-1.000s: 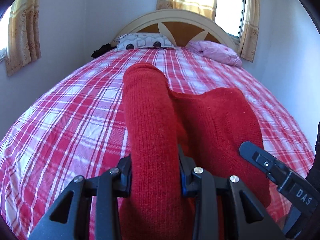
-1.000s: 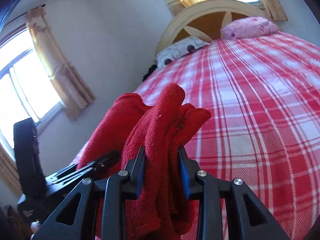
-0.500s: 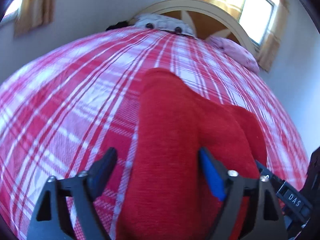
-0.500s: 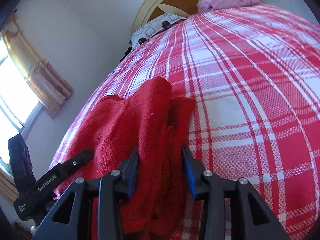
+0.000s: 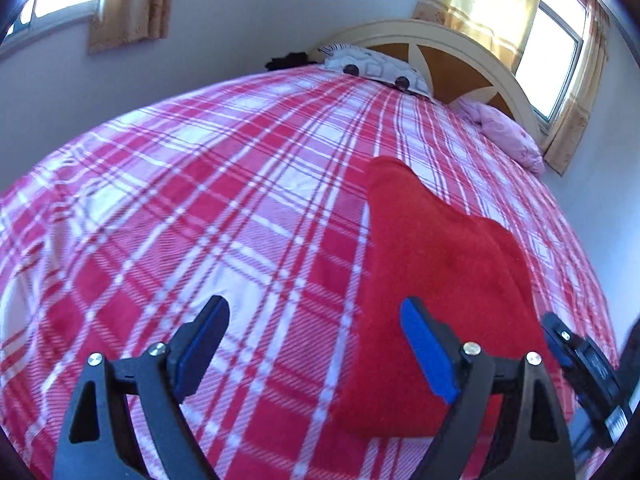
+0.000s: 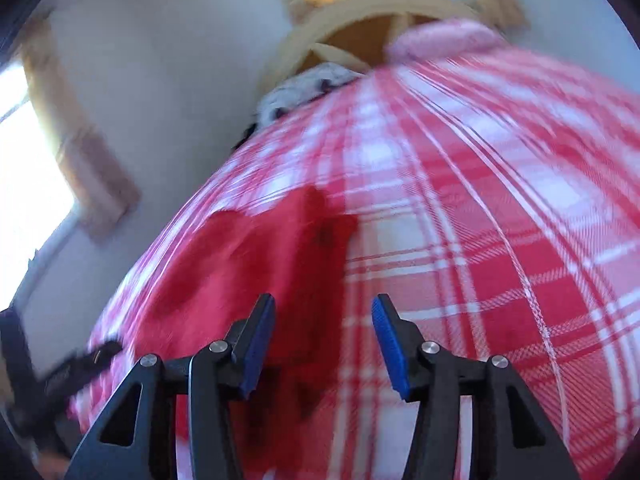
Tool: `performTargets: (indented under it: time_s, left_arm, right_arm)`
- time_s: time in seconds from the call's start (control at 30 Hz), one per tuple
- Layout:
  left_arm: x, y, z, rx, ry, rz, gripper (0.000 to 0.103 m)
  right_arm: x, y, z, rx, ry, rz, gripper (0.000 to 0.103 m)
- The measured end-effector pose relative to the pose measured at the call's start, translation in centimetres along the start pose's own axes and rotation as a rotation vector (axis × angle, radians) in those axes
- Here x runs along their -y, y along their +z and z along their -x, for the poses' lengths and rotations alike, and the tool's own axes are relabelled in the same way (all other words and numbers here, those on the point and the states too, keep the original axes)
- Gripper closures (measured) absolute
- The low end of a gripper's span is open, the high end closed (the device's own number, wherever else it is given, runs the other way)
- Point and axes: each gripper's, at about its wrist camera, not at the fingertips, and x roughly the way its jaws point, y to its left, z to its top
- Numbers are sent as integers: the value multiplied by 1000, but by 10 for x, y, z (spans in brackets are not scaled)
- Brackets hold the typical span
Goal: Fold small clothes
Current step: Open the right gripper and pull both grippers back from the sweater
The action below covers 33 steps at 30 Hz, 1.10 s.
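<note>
Lying flat on the plaid bedspread (image 5: 224,208), a red knit (image 5: 432,280) sits w/ neither tool touching it, as far as the views show. L gripper (image 5: 312,340) hangs above the bed w/ jaws spread wide, nothing between the blue pads (image 5: 428,352); the knit lies just right of its gap, partly behind the right finger. R gripper (image 6: 320,332) is likewise parted and empty, the knit's right edge running under its gap; the right-wrist view is smeared by motion blur, so detail of the fabric (image 6: 248,272) there is hard to read.

The garment looks doubled over, a narrow lobe pointing toward the headboard (image 5: 432,40) and a wider rounded part beside it, prob. layers stacked on one another. Placement near the foot of the bed, mid-spread, gives both tools room on either side. Open jaws over a resting garment suggest a fold has been laid down and let go. Pillows (image 5: 376,68) at the far end sit well apart from the work. Whether another fold is needed can't be told; the shape is compact but uneven.
</note>
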Motion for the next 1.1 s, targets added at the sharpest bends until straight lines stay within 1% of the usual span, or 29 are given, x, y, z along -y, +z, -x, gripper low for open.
performTargets:
  time_s: [0.07, 0.13, 0.2, 0.3, 0.37, 0.4, 0.5, 0.73, 0.8, 0.87, 0.9, 1.0, 1.1]
  left_arm:
    - [5, -3, -1, 2, 7, -16, 13]
    - [16, -8, -6, -10, 19, -45, 13]
    - [24, -12, -9, -19, 44, -71, 13]
    - [32, -19, -11, -14, 87, -111, 13]
    - [33, -23, -14, -20, 108, -123, 13]
    - [32, -24, -16, -30, 114, -125, 12]
    - [31, -31, -22, -51, 129, -130, 10]
    - [41, -41, -9, -43, 177, -183, 10]
    - [42, -46, 0, -33, 184, -201, 10]
    - [43, -50, 9, -21, 197, -216, 10]
    - [43, -53, 12, -17, 202, -218, 10]
    - [45, -62, 20, -23, 210, -232, 9]
    - [49, -74, 29, -31, 208, -256, 9]
  right_arm:
    - [-28, -4, 11, -3, 15, 126, 51]
    - [-50, -8, 17, 0, 35, 218, 51]
    - [-62, -13, 17, -11, 48, 264, 51]
    - [-67, -28, 3, -87, 29, 299, 51]
    - [-60, -42, -17, -169, -4, 291, 51]
    - [-57, -45, -19, -181, 5, 281, 51]
    - [-54, -44, -19, -175, 18, 270, 51]
    - [-58, -47, -8, -177, -8, 283, 51]
    - [-53, -48, 3, -161, 5, 238, 50]
    - [-45, -51, 16, -143, 27, 179, 44]
    - [-40, -55, 22, -145, 36, 150, 44]
    - [-30, -61, 33, -162, 32, 104, 44]
    - [-22, -65, 47, -169, 9, 79, 44]
